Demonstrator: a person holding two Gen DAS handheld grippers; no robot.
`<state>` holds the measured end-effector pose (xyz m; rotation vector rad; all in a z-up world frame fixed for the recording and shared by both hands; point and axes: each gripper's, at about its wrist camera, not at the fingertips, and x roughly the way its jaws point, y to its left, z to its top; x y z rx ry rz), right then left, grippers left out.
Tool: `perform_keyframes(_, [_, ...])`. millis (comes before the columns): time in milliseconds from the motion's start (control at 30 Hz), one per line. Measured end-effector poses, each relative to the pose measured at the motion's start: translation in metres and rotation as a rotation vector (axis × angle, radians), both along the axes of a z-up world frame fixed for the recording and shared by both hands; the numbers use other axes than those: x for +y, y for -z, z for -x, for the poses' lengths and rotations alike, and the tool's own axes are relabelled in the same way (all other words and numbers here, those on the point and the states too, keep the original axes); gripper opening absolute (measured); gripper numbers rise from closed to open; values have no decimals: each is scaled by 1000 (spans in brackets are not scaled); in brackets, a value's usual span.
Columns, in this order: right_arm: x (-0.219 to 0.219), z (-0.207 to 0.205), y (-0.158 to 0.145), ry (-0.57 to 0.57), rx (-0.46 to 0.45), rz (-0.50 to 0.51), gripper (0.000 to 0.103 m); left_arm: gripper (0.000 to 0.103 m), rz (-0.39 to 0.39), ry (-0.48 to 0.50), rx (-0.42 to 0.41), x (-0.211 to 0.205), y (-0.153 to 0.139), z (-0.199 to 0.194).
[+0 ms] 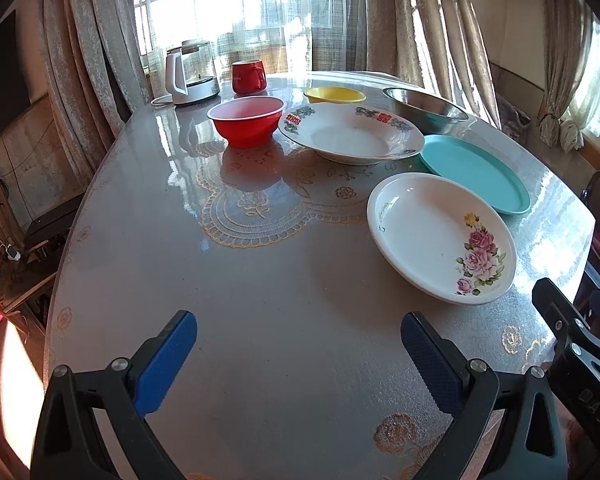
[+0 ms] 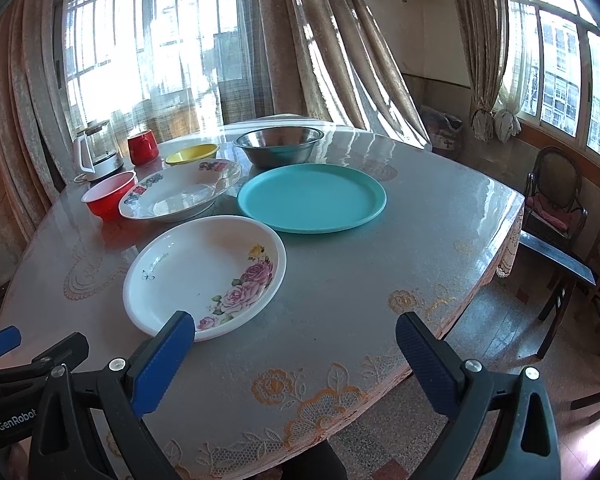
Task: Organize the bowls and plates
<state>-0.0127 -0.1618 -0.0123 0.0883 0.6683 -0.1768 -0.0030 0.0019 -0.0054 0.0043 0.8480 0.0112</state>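
Note:
A white rose-patterned plate (image 1: 432, 232) (image 2: 196, 268) lies nearest on the round table. Behind it sit a teal plate (image 1: 476, 172) (image 2: 312, 196) and a large white plate with a printed rim (image 1: 352, 136) (image 2: 180, 196). A red bowl (image 1: 246, 120) (image 2: 108, 196), a yellow bowl (image 1: 334, 95) (image 2: 192, 153) and a steel bowl (image 1: 424, 108) (image 2: 279, 144) stand farther back. My left gripper (image 1: 299, 354) hovers open over bare table, left of the rose plate. My right gripper (image 2: 296, 354) hangs open at the table's near edge, its left finger (image 2: 164, 360) over the rose plate's rim.
A glass kettle (image 1: 190, 74) (image 2: 96, 152) and a red mug (image 1: 249, 76) (image 2: 143, 146) stand at the table's far left. The lace-covered table (image 1: 260, 280) (image 2: 360, 280) has curtains and windows behind. A dark chair (image 2: 552, 196) and a bench (image 2: 556, 260) stand to the right.

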Motion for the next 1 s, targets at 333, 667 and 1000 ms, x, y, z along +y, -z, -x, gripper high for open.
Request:
perform_keyframes(333, [0,-1,1,-2,4,-5,102,103,0,0,16,0,3,-2])
perform_keyframes(667, [0,-2,3,-11,4,-1,102,103,5,1,34,1,8,-5])
perform_keyframes(1000, [-15,-8,5,-29,-37,-57,102,103,148,28,107,12,24,-15])
